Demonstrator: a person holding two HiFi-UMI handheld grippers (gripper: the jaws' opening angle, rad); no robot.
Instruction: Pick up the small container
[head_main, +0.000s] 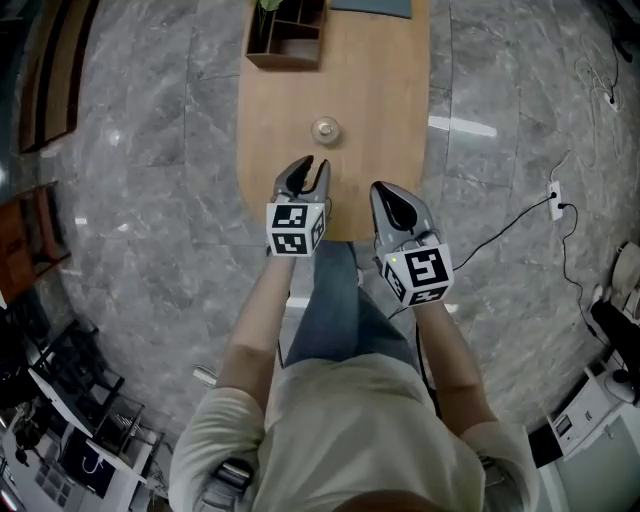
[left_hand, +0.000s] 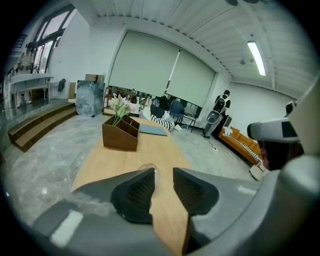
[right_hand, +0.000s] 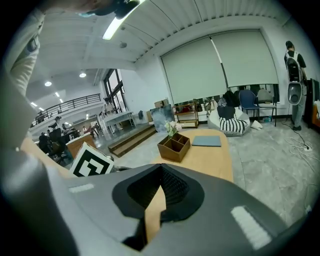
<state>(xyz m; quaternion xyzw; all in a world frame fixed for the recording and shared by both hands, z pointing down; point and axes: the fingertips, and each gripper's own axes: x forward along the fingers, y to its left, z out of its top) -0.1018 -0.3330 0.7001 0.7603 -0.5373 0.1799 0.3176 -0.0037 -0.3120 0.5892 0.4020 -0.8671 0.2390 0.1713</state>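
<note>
The small clear container stands alone on the long wooden table, a little beyond my grippers. My left gripper hovers over the table's near end, pointed at the container and short of it. Its jaws stand a narrow gap apart with nothing between them. In the left gripper view the container peeks out just past the left fingertip of my left gripper. My right gripper hangs beside it to the right, jaws shut together and empty. In the right gripper view my right gripper shows its pads meeting.
A wooden desk organiser with a plant stands at the table's far end, and a blue-grey pad lies beside it. Grey marble floor surrounds the table, with a cable and socket at the right. The person's legs are under the near edge.
</note>
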